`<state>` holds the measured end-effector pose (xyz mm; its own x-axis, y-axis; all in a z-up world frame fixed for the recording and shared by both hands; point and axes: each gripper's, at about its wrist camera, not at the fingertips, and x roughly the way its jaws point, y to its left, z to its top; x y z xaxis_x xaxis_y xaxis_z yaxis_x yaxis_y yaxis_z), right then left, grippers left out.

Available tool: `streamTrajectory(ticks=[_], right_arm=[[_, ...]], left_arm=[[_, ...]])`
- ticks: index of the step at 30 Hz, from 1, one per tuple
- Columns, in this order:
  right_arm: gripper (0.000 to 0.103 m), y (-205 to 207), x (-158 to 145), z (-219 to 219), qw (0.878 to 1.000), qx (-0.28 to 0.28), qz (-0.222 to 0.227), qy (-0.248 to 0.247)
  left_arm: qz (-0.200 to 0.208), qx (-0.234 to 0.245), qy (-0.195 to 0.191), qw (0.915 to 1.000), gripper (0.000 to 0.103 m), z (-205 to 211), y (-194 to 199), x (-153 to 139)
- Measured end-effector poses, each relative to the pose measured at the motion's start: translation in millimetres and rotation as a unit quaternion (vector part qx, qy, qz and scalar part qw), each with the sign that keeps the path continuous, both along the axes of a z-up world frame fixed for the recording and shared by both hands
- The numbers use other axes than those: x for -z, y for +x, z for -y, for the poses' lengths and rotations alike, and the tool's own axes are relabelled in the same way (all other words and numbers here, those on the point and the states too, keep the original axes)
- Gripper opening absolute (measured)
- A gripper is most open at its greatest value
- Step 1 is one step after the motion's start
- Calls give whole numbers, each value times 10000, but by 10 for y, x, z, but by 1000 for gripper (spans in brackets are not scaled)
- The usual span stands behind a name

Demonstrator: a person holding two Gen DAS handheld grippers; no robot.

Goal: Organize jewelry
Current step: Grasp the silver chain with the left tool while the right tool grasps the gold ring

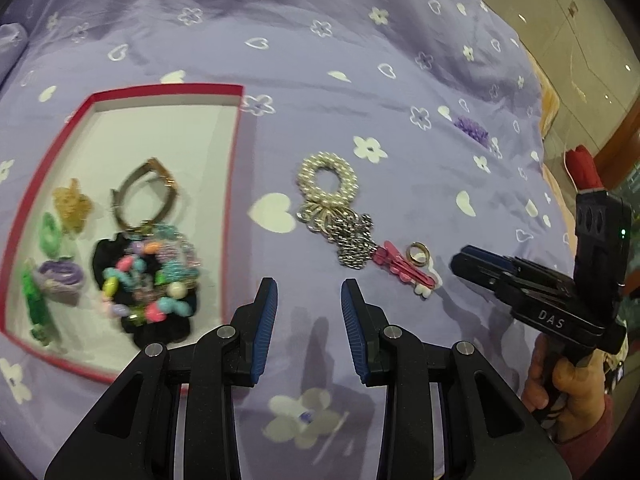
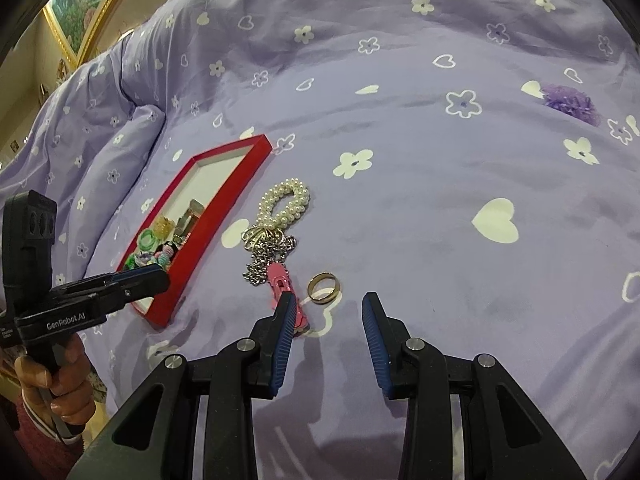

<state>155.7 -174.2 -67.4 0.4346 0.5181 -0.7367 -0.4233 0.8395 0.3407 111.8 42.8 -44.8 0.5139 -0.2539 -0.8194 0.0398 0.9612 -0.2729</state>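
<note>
The red tray (image 1: 236, 160) already holds a watch (image 1: 144, 192), a beaded bracelet (image 1: 152, 280) and small hair ties. Outstanding on the purple bedsheet (image 1: 360, 60): a pearl scrunchie (image 2: 286, 204), silver chain (image 2: 266, 254), pink clip (image 2: 286, 292) and gold ring (image 2: 323, 287), lying close together. The right gripper (image 2: 329, 322) hangs with jaws parted and empty just short of the ring; the left gripper (image 1: 309, 306) is likewise parted and empty beside the tray. Risk: the ring lies flat on soft cloth, so the pads may pinch fabric or skid it away; its near finger, overlapping the clip, may snag it.
</note>
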Motion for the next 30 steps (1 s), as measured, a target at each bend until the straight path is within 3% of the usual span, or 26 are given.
streamTrajectory(ticks=[13, 17, 30], right_arm=[[33, 202, 222, -279, 9977, -395, 69, -548], [22, 186, 212, -310, 9961, -459, 217, -721], [22, 93, 37, 304, 9997, 176, 140, 60]], left_arm=[[-209, 226, 32, 9995, 31, 180, 249, 190], [-255, 335, 37, 9991, 31, 281, 337, 247], [-214, 616, 158, 9977, 31, 619, 602, 382]])
